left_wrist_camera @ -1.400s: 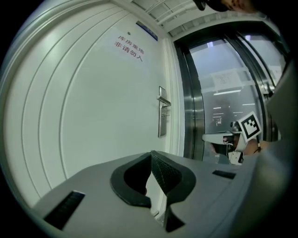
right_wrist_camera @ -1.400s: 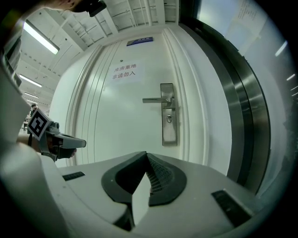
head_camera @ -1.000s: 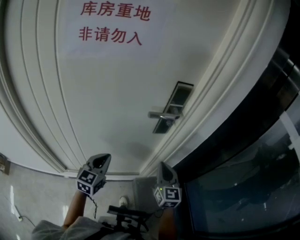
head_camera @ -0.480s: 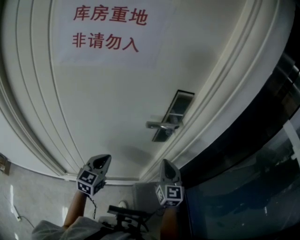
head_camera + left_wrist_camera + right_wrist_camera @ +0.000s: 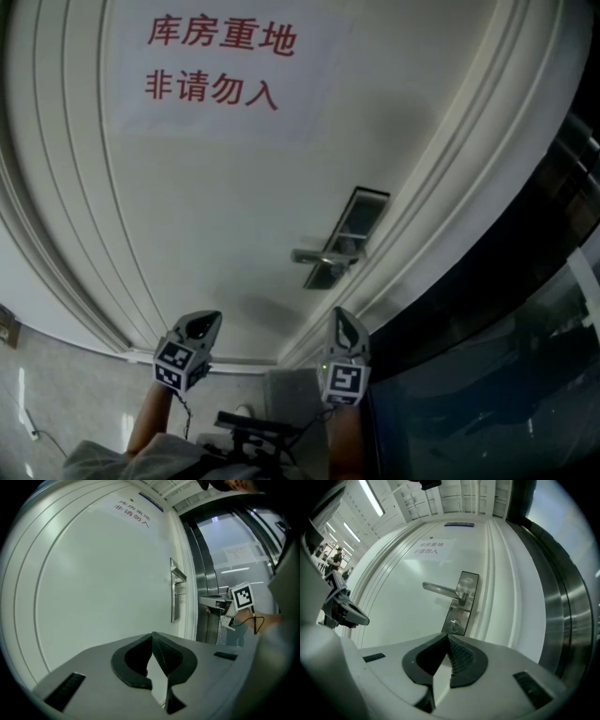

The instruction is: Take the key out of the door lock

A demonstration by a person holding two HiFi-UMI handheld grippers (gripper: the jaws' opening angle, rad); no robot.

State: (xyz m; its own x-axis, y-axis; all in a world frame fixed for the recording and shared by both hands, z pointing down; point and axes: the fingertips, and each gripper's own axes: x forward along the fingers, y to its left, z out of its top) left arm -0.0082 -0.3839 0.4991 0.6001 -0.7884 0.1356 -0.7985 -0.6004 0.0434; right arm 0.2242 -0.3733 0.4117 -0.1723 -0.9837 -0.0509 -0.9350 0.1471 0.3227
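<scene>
- The key (image 5: pixel 454 623) sits in the lock plate (image 5: pixel 465 584), straight ahead of the right tongs (image 5: pixel 448 636), not touching.
- The right tongs and left tongs (image 5: pixel 152 635) are closed, empty.

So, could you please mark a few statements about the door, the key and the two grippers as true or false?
1. The key sits in the lock plate below the lever handle. True.
2. The right gripper holds the key. False: its tongs are shut on nothing, short of the door.
3. The left gripper has its tongs wide open. False: shut, empty.
4. The sign bears red characters. True.
</scene>
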